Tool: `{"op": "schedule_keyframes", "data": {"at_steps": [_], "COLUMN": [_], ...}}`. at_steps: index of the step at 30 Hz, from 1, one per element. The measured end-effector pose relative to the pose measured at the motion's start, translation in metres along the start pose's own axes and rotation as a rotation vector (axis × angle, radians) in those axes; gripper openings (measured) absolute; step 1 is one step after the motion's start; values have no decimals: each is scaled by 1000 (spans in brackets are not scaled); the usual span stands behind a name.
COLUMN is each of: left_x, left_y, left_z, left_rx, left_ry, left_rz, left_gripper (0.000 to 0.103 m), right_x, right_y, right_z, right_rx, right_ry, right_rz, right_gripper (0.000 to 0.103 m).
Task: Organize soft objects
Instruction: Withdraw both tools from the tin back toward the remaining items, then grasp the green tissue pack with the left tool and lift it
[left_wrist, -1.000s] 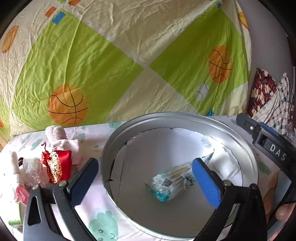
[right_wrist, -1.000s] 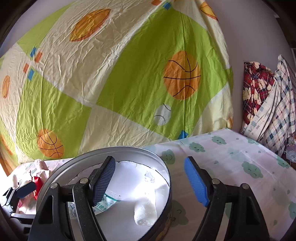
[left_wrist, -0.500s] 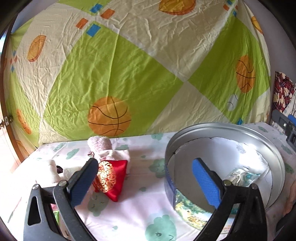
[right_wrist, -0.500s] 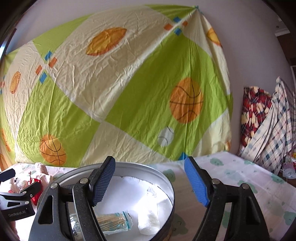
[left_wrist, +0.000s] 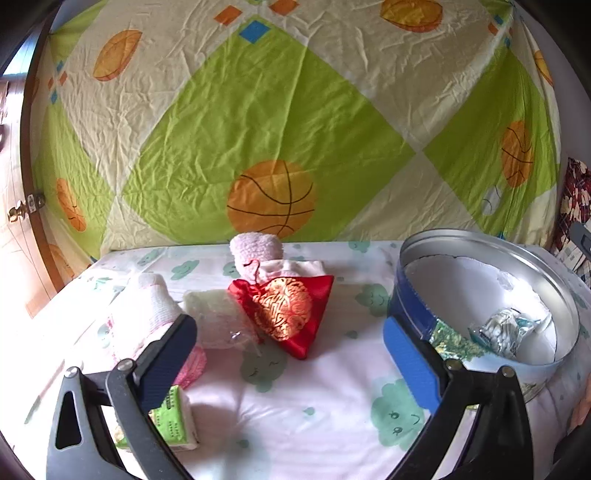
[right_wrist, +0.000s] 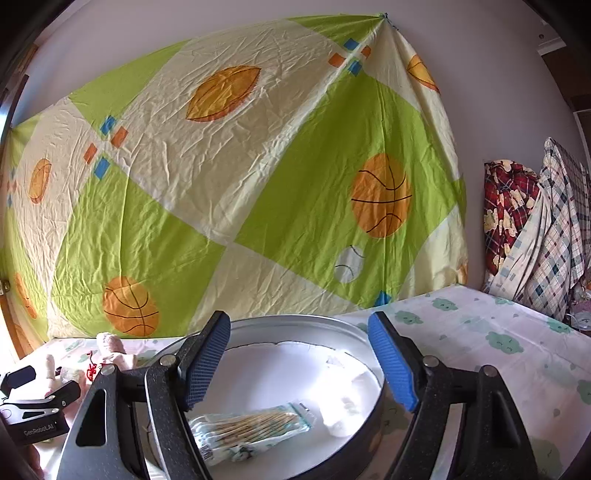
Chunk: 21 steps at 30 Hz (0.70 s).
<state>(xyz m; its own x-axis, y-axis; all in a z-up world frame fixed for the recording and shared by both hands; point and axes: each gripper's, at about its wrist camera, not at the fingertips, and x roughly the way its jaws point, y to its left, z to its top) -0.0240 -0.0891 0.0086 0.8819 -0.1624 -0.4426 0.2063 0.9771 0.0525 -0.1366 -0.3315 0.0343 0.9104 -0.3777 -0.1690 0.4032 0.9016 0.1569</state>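
Red pouch (left_wrist: 291, 314) and socks (left_wrist: 155, 306) wait on the bed (left_wrist: 295, 406), beside the tin (left_wrist: 413, 306).
Swab pack (right_wrist: 247, 430) sits inside; both claws, left (left_wrist: 291, 365) and right (right_wrist: 299, 363), spread empty, most sorting left.

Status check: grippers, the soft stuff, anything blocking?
Left gripper open, empty, facing red pouch. Right gripper open, empty, over round tin. Swab packet in tin. Path to pouch clear.
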Motion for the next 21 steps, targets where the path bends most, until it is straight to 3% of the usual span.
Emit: {"op": "schedule_keyframes", "data": {"at_steps": [11, 21], "left_x": [-9, -8], "left_y": [56, 121], "left_z": [-22, -49], "left_rx": [-125, -294], "left_ry": [100, 265], "left_rz": [47, 80], "left_gripper": [102, 102], "right_x": [-17, -32], "right_y": [47, 133], "right_z": [-12, -31], "right_rx": [5, -155], "right_ry": [36, 106], "right_rz": [112, 279], "right_gripper": [79, 79]}}
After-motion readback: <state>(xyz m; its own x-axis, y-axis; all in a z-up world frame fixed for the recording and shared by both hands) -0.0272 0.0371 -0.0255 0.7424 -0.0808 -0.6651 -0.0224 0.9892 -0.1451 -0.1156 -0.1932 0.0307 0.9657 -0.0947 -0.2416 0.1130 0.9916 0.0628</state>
